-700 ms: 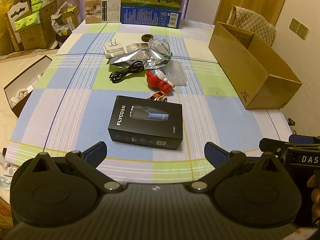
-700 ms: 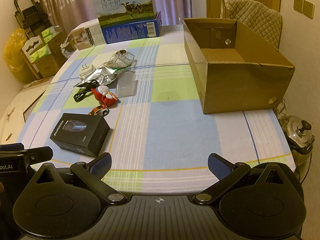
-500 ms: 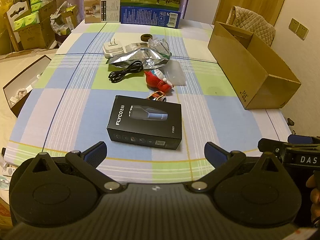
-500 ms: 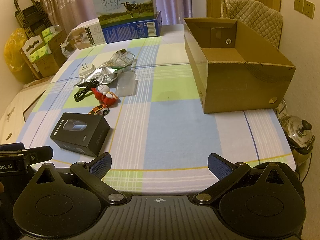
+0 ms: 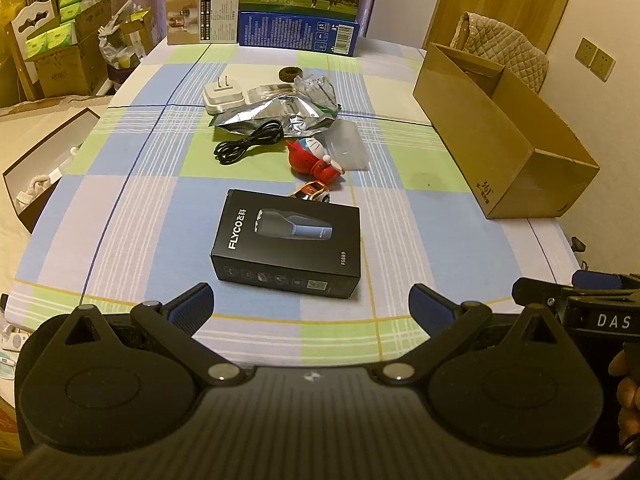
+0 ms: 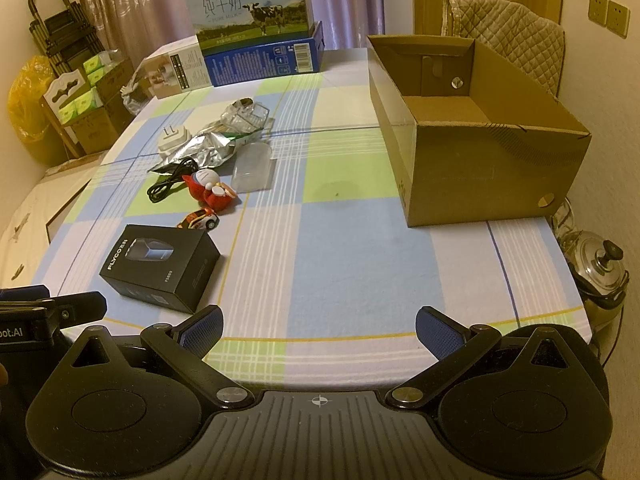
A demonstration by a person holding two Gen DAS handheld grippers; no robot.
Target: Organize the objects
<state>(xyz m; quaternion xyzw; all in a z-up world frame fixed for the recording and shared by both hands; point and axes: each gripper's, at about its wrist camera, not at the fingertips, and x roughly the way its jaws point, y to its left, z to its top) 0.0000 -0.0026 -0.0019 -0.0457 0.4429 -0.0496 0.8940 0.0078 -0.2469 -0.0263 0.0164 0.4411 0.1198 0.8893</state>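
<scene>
Both tools spread wide, empty, above the checked bench.
Cardboard box (image 6: 476, 140) stands empty; black shaver box (image 5: 286, 242) lies closed on the bench (image 6: 360, 256).

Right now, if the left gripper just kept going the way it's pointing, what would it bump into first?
Most likely the black box. It lies straight ahead of the open left gripper, between the lines of its fingers, with only bare tablecloth before it. Depth is hard to judge in this view.
</scene>
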